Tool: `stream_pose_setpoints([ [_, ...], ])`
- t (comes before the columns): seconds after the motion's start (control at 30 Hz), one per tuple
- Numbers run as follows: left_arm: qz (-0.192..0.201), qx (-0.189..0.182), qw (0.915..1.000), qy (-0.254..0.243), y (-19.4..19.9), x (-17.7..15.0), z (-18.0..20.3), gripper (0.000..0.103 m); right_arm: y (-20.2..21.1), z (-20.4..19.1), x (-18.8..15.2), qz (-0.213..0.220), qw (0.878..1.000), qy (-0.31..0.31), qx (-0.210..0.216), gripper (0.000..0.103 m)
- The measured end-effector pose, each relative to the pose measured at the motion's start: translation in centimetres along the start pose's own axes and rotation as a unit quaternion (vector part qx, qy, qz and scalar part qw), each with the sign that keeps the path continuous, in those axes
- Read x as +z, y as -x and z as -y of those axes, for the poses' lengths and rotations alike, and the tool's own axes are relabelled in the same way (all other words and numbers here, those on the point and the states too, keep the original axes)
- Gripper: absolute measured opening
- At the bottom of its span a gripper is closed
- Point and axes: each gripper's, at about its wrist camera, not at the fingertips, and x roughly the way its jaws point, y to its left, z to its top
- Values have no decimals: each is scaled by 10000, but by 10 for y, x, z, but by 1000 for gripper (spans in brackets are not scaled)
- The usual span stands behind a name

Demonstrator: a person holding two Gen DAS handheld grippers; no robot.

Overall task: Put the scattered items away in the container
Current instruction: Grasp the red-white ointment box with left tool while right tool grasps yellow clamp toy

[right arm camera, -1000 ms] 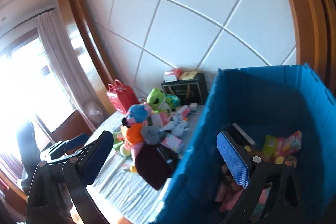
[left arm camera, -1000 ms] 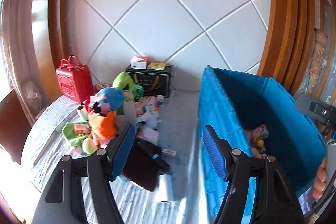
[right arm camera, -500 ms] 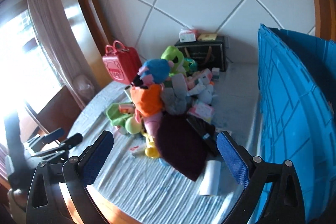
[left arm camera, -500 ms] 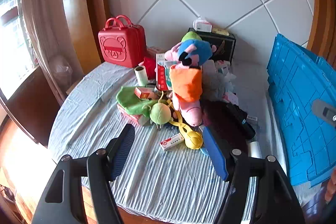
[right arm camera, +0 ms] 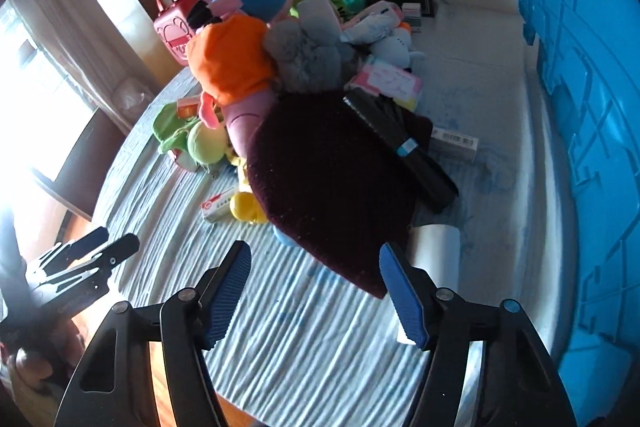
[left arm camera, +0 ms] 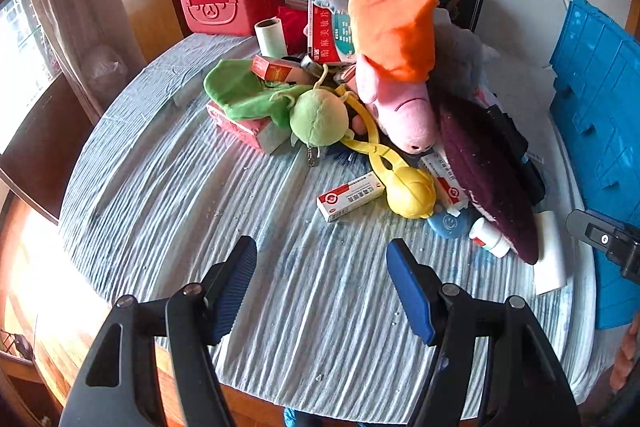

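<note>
Honestly, your biggest hazard is the blue container (right arm camera: 580, 107) itself: it stands at the right edge of the counter (left arm camera: 280, 287), and its tall wall could catch a swinging load, so you would need to lift well clear of the rim. Next comes the heap at the middle of the counter. The pink plush in the orange shirt (left arm camera: 394, 67) leans over the smaller things, and pulling anything from under it could topple the stack toward the counter's edge. The dark maroon cloth (right arm camera: 328, 179) drapes over a black case (right arm camera: 400, 143) and partly over a white roll (right arm camera: 436, 259); if you pinch the cloth alone, it may drag those along and roll the cylinder off the counter. Your right gripper (right arm camera: 316, 291) hangs just before that cloth with jaws wide apart and nothing between them. Your left gripper (left arm camera: 322, 283) is likewise spread and empty, short of the red-and-white medicine box (left arm camera: 350, 195) and yellow toy (left arm camera: 408, 189). That flat box lies low, so a shallow bite could skid off it.
</note>
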Motion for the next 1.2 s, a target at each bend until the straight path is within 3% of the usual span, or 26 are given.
stream_pose_setpoints([
  [0.2, -161, -282, 9984, -466, -39, 17, -18, 67, -29, -41, -2, -67, 9998, -38, 159, 39],
  [0.3, -264, -556, 9938, -925, -63, 27, -20, 67, -46, -56, -5, -64, 9995, -291, 68, 38],
  [0.47, -376, -1123, 9790, -1661, -104, 36, -8, 67, -77, -68, -9, -70, 9969, -747, -245, 38],
  [0.63, -607, -1376, 9663, -2087, -146, 36, 16, 67, -94, -64, -14, -67, 9931, -1074, -460, 38],
  [0.7, -504, -1384, 9680, -2034, -154, 34, 18, 61, -100, -65, -15, -97, 9931, -1041, -530, 38],
  [0.73, -428, -1398, 9694, -1973, -155, 33, 16, 47, -102, -66, -15, -103, 9933, -1024, -518, 39],
  [0.77, -382, -1388, 9705, -1934, -154, 33, 14, 39, -105, -67, -15, -96, 9939, -981, -493, 39],
  [0.87, -347, -1302, 9768, -1666, -155, 32, -1, 28, -115, -73, -12, -48, 9957, -776, -498, 41],
  [0.97, -366, -1109, 9831, -1407, -156, 33, -16, 28, -129, -79, -6, -84, 9975, -596, -360, 41],
  [1.2, -311, -1088, 9855, -1262, -160, 34, -9, 28, -149, -83, 5, -54, 9981, -208, -575, 51],
])
